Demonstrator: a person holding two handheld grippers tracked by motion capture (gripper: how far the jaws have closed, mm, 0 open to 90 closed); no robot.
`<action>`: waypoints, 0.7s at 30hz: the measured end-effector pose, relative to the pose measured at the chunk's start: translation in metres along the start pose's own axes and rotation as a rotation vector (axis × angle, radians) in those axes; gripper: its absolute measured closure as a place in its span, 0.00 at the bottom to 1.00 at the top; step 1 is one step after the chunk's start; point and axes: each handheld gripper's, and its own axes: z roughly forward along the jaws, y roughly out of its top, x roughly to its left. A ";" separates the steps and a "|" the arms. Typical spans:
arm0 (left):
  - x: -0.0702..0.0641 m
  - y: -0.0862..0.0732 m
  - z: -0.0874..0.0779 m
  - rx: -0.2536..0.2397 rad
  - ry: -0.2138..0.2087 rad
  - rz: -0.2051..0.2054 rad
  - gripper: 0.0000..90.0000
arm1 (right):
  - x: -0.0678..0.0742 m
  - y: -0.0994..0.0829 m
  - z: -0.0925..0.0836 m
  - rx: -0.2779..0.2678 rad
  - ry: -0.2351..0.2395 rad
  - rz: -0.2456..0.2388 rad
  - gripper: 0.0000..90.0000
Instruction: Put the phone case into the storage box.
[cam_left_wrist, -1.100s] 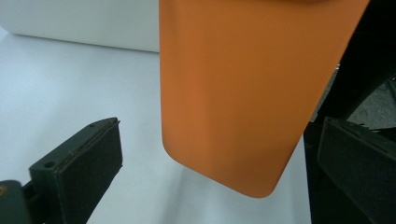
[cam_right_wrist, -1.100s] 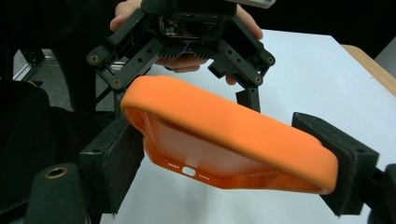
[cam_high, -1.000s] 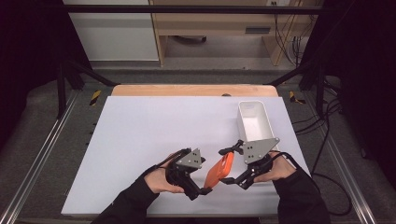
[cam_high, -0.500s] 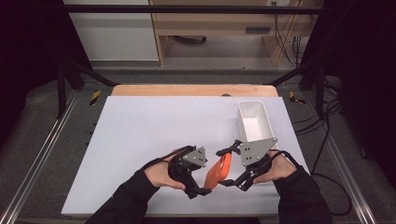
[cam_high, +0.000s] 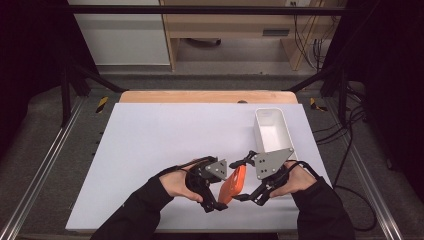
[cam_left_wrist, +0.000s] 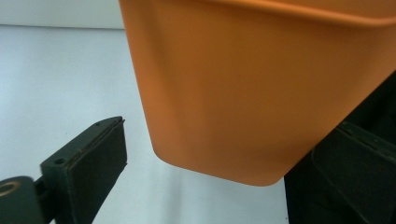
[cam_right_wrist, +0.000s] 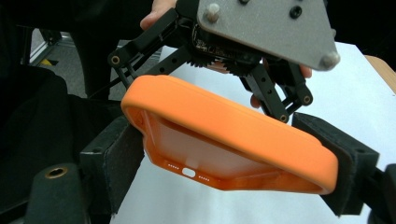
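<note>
The orange phone case (cam_high: 233, 183) hung in the air between the two sets of tongs, just above the near part of the desk (cam_high: 165, 145). The right tongs (cam_right_wrist: 233, 161) were clenched on it: in the right gripper view one black pad pressed each long edge, with the open inside of the case and its port cut-outs facing the camera. The left tongs (cam_high: 214, 200) were close on the other side. In the left gripper view the smooth orange back lay between the jaws, the left-hand pad stood clear of it with white desk showing in the gap, and the other pad sat hard by its edge, so these tongs were released rather than gripping.

Judged from this, the pick-up was done and the case was lifted. A white bin (cam_high: 272, 131) stood beyond the right tongs, well clear of the case and looking empty. If the case was meant for it, the carry and the drop remained, possibly after a handover.
</note>
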 end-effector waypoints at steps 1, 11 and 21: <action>0.000 0.000 0.001 0.005 -0.003 0.003 0.05 | 0.000 0.000 0.000 0.000 0.001 -0.003 0.21; 0.001 0.002 0.007 0.011 -0.009 0.035 0.13 | -0.001 0.000 0.003 -0.011 0.004 -0.011 0.21; 0.001 0.002 0.010 0.016 -0.010 0.056 0.16 | 0.000 -0.001 0.005 -0.016 0.008 -0.023 0.21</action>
